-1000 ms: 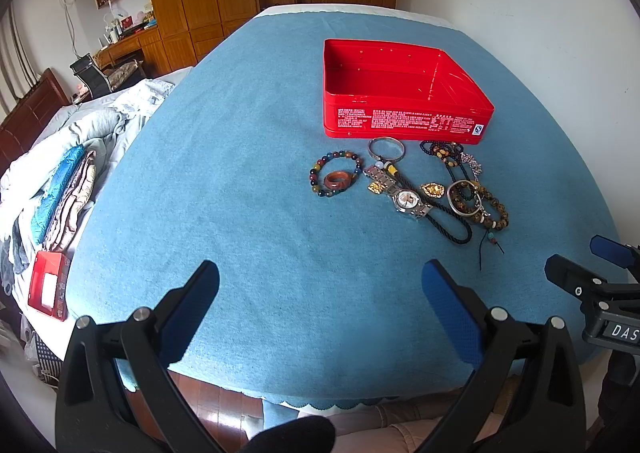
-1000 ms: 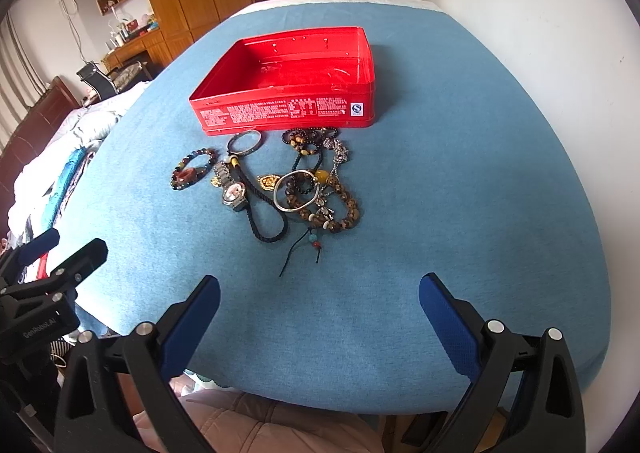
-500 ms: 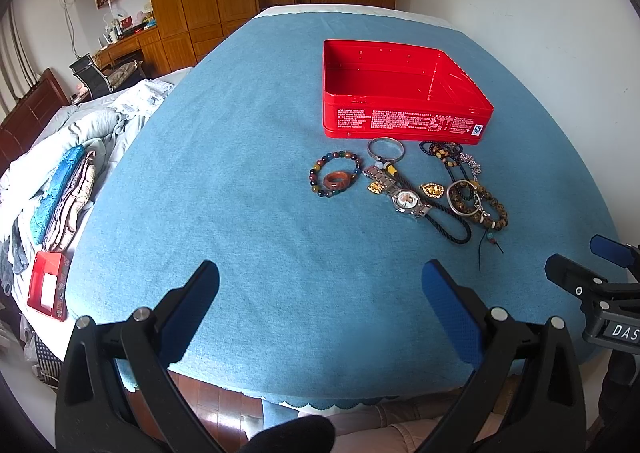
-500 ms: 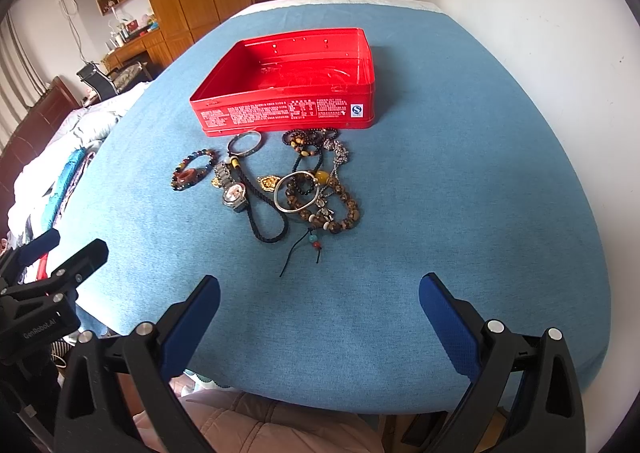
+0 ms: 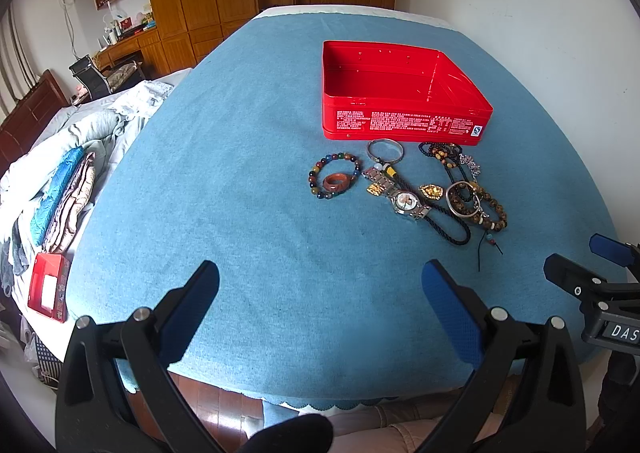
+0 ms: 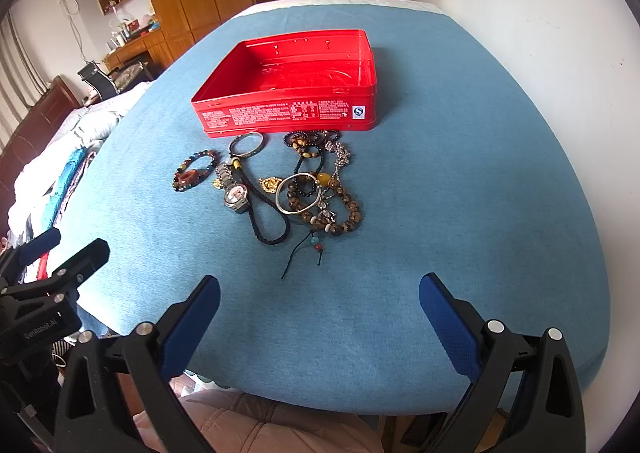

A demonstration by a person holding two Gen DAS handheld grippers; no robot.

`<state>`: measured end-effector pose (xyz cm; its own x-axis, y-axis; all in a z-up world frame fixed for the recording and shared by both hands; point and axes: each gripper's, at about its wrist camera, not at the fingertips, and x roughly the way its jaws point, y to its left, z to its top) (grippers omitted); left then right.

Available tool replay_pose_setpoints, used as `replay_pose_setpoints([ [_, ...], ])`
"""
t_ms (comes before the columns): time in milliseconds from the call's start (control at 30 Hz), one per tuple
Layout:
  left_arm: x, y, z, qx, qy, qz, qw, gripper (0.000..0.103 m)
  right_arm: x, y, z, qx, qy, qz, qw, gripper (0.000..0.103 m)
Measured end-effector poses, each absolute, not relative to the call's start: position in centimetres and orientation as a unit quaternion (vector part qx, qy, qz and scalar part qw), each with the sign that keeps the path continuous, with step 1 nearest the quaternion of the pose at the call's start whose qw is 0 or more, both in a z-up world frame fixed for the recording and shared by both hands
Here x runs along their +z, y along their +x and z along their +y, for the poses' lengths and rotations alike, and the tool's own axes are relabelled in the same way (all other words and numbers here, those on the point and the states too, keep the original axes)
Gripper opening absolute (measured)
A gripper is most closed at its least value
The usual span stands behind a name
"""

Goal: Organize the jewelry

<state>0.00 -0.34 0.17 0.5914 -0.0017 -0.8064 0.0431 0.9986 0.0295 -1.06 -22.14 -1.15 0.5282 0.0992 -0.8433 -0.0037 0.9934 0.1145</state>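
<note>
The left gripper hangs over the near edge of the blue cloth with its blue-padded fingers spread wide, holding nothing and touching nothing. The right gripper is the same – fingers splayed far apart, empty, above the near part of the cloth. Farther back sits a red tin, lid off and upright; its inside shows only bare red metal. The jewelry lies in a loose cluster on the cloth just in front of the tin, between it and the grippers. On the left of the cluster is a multicoloured bead bracelet with a brown ring resting inside its loop. Beside it lie a silver bangle near the tin's front wall, a wristwatch and a black braided cord. To the right, a second bangle overlaps a tangle of brown wooden beads and dark necklaces – the separate strands there are hard to tell apart.
</note>
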Motion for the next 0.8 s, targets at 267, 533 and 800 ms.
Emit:
replay_pose_setpoints([
  [267,0.1,0.0,-0.3,-0.013,0.023,0.451,0.892,0.1,-1.1,-1.0,-22.1,0.031,0.048,0.484,0.873,0.099],
  [533,-0.3,2.1,0.3,-0.051,0.022,0.455,0.889,0.1,-1.0,0.2,-23.2,0.038,0.058,0.484,0.872,0.099],
  [800,-1.7,9.0,3.1,-0.056,-0.022,0.494,0.868,0.099,-1.3,3.7,-25.7,0.061,0.09,0.497,0.861,0.099],
])
